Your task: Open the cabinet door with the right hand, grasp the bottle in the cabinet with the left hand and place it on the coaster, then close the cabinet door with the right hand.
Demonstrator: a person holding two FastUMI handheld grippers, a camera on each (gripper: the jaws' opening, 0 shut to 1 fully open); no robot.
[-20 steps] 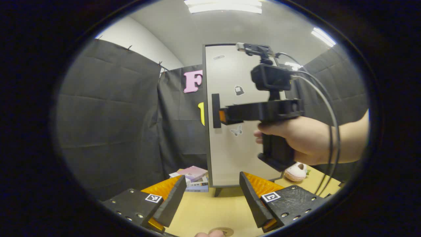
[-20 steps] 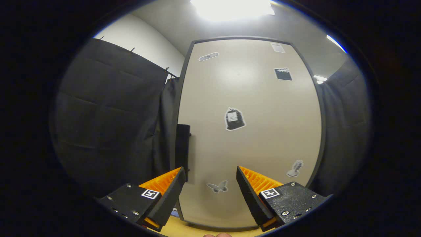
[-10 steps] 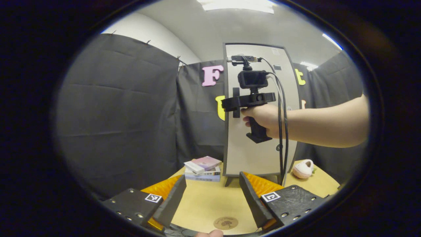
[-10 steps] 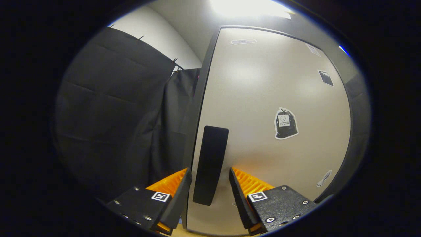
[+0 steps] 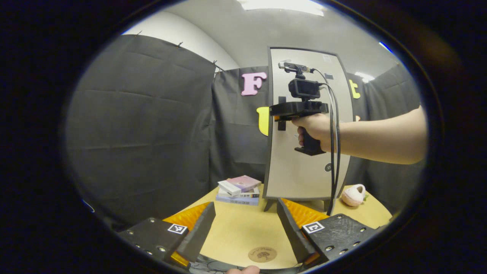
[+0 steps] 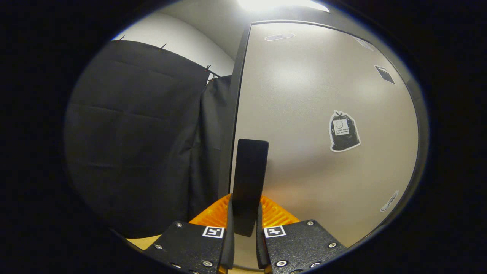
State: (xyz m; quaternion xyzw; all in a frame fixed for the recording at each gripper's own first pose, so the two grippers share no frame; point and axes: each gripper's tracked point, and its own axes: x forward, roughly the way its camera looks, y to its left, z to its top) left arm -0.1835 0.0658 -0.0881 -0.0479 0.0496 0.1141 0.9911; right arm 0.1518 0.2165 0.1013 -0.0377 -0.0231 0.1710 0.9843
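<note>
Clamping the door handle (image 6: 249,179), the right tool (image 6: 243,232) is closed on it; the cabinet door (image 6: 323,125) is shut, so the bottle is hidden. A pull outward is called for next. The left tool (image 5: 245,224) is held open and empty over the desk (image 5: 236,232), near the coaster (image 5: 262,254).

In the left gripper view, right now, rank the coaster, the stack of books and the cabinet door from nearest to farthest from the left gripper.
1. The coaster: on the table, just ahead of the left gripper, between its fingers.
2. The stack of books: farther back on the table, left of the cabinet.
3. The cabinet door: shut, at the table's far side; its base is only slightly behind the books.
</note>
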